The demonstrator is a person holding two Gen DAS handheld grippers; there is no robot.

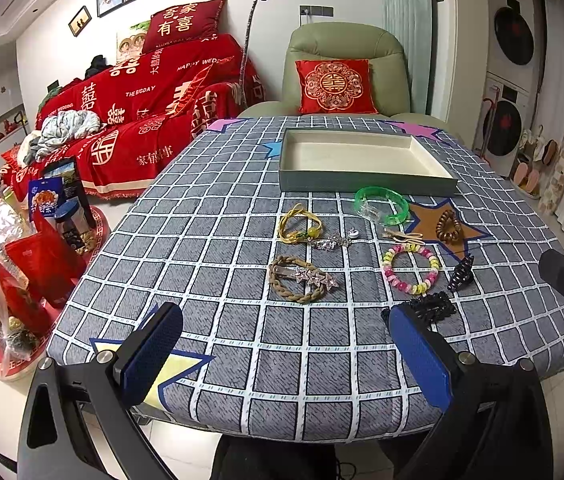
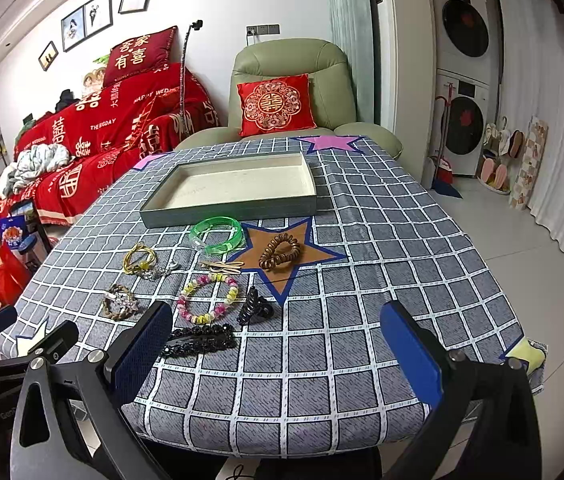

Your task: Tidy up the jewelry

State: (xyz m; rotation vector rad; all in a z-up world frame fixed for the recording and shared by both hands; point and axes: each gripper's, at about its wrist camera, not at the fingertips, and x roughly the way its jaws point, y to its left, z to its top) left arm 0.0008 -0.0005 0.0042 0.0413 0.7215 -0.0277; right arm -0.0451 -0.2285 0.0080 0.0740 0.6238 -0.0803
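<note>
The left gripper (image 1: 286, 354) hovers over the near edge of the desk (image 1: 217, 216), its blue-padded fingers (image 1: 149, 354) spread wide with nothing between them. Beyond it, going left to right across the checked cloth: a braided band (image 1: 302, 280) with a star clip (image 1: 314, 276) lying across it; farther back a yellow cord bracelet (image 1: 300, 224), and just right of that a small silver piece (image 1: 332, 242). Next comes a beaded bracelet (image 1: 410, 270) in pink, yellow and white, with a tan clip (image 1: 404, 236) just behind it. A green bangle (image 1: 382, 204) lies behind those, just in front of the tray (image 1: 362, 184), which sits toward the far side of the desk. A brown coil tie (image 1: 450, 226) rests on a brown star patch (image 1: 426, 216). A black claw clip (image 1: 461, 274) stands right of the beads, and a black beaded clip (image 1: 432, 306) lies nearest, partly hidden by the left gripper's right finger.

The right gripper (image 2: 275, 360) hangs over the near right part of the desk, fingers (image 2: 410, 354) likewise wide apart and holding nothing. The black beaded clip (image 2: 201, 340) lies just beside its left finger.
</note>
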